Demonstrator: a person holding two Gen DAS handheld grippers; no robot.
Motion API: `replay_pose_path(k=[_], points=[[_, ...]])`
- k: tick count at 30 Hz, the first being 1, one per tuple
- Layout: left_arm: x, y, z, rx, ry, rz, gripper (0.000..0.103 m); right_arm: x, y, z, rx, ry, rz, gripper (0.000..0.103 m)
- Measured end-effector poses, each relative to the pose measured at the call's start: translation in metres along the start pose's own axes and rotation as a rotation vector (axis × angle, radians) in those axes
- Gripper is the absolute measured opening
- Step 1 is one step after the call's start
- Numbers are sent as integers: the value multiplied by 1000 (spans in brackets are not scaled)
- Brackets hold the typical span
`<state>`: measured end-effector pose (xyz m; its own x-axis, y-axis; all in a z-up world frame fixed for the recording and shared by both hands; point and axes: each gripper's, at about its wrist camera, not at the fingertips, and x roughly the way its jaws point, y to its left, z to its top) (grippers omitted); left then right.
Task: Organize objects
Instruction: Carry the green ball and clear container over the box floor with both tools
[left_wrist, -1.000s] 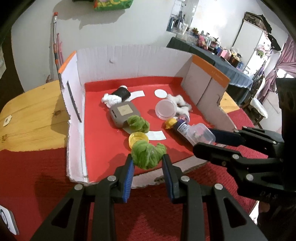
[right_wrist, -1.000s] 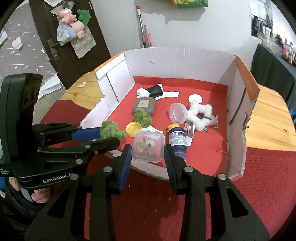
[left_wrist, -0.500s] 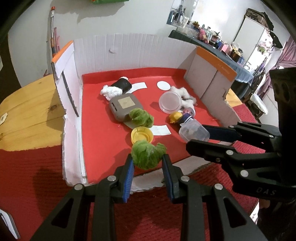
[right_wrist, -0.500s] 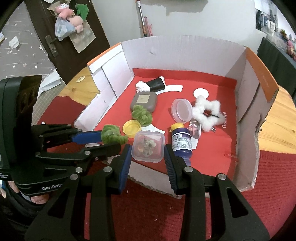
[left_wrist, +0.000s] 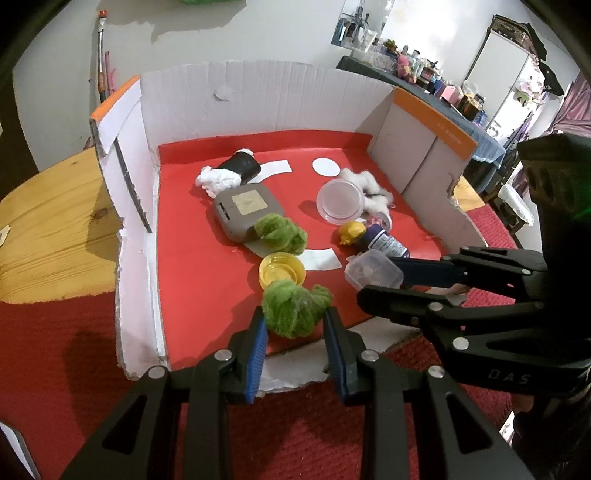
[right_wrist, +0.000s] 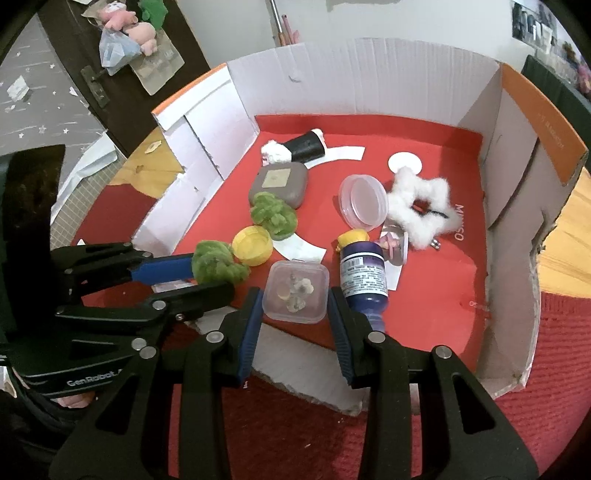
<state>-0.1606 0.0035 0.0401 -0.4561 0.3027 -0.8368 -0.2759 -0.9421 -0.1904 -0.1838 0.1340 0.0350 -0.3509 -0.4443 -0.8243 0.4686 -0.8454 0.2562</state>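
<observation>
A shallow cardboard box (left_wrist: 258, 92) (right_wrist: 369, 66) with a red floor lies on the table. My left gripper (left_wrist: 295, 317) (right_wrist: 207, 273) is shut on a green fuzzy scrunchie (left_wrist: 293, 308) (right_wrist: 216, 262) just above the box's near edge. My right gripper (right_wrist: 295, 295) (left_wrist: 384, 275) is shut on a small clear plastic box (right_wrist: 295, 291) (left_wrist: 373, 272) with tiny trinkets inside, held over the red floor beside a dark blue bottle (right_wrist: 364, 275) (left_wrist: 384, 242). A second green scrunchie (left_wrist: 282, 232) (right_wrist: 273, 214) and a yellow cap (left_wrist: 281, 272) (right_wrist: 253, 245) lie close by.
Inside the box lie a grey case (left_wrist: 247, 210), a black roll with white tissue (left_wrist: 229, 171), a clear round lid (left_wrist: 340, 201), a white fluffy scrunchie (right_wrist: 421, 210) and paper labels. Red cloth (left_wrist: 55, 350) covers the wooden table (left_wrist: 48, 221). Cluttered shelves stand far right.
Both grippers came closer to the box and a little lower, each keeping its grip. The clear plastic box now hangs over the red floor next to the blue bottle.
</observation>
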Motion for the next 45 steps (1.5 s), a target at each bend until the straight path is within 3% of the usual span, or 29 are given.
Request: replay_pose_path(k=[22, 45], points=[[10, -7, 11, 10, -4, -6, 32, -3, -20, 2, 33, -4, -47, 34], [19, 3, 28, -29, -32, 50, 32, 4, -28, 9, 48, -22, -88, 34]])
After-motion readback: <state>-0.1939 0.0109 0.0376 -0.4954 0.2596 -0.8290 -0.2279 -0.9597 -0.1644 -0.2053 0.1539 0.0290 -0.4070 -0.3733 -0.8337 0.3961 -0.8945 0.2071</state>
